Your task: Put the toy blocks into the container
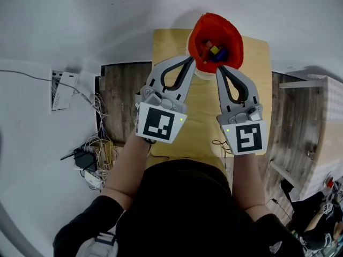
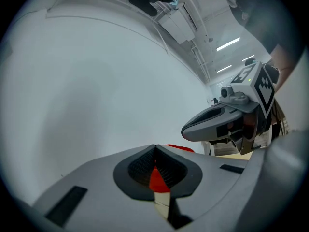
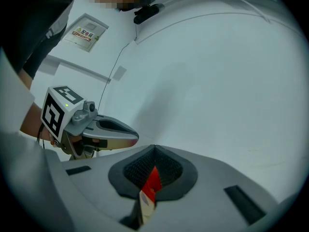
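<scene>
The table (image 1: 203,116) is smooth, matt pale wood. The container (image 1: 236,43) looks soft and creased. The left gripper (image 1: 191,58) and right gripper (image 1: 220,69) are matt grey plastic with finely ribbed black pads (image 2: 140,166)

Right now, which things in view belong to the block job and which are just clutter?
Job: red container; toy blocks inside it; left gripper and right gripper, both shut and empty.
Lying about: cables; power adapter; printed sheet.

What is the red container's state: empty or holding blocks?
Holding blocks: the head view shows them, in several colours, inside the red container.
</scene>
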Available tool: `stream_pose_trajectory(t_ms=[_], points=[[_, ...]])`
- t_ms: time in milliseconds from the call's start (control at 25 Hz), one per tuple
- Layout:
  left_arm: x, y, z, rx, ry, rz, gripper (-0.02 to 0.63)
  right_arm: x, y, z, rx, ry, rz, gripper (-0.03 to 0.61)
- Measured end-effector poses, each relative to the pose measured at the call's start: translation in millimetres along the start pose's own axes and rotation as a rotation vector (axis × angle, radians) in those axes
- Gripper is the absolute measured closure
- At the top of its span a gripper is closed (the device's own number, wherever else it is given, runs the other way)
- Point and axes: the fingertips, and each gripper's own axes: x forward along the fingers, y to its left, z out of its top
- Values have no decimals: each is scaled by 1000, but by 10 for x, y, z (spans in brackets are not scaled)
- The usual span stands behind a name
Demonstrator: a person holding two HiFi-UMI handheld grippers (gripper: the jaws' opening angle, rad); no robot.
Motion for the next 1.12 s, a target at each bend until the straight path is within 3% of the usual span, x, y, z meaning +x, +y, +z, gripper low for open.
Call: stream_pose_trajectory(t_ms=[280,560,880,1120], points=[[-415,22,30,20,-7,17,604,-69,384,112,-7,-23,35,551],[-806,101,-56,-46,5,45,604,-77,957,308,61,-59,109,551],[-1052,103,-20,-48,-15,47,604,-133,1130,368,41,-60,104,551],[-1072,79,-213,-155,7,29,604,-88,1220,207,46,-23,111,551]])
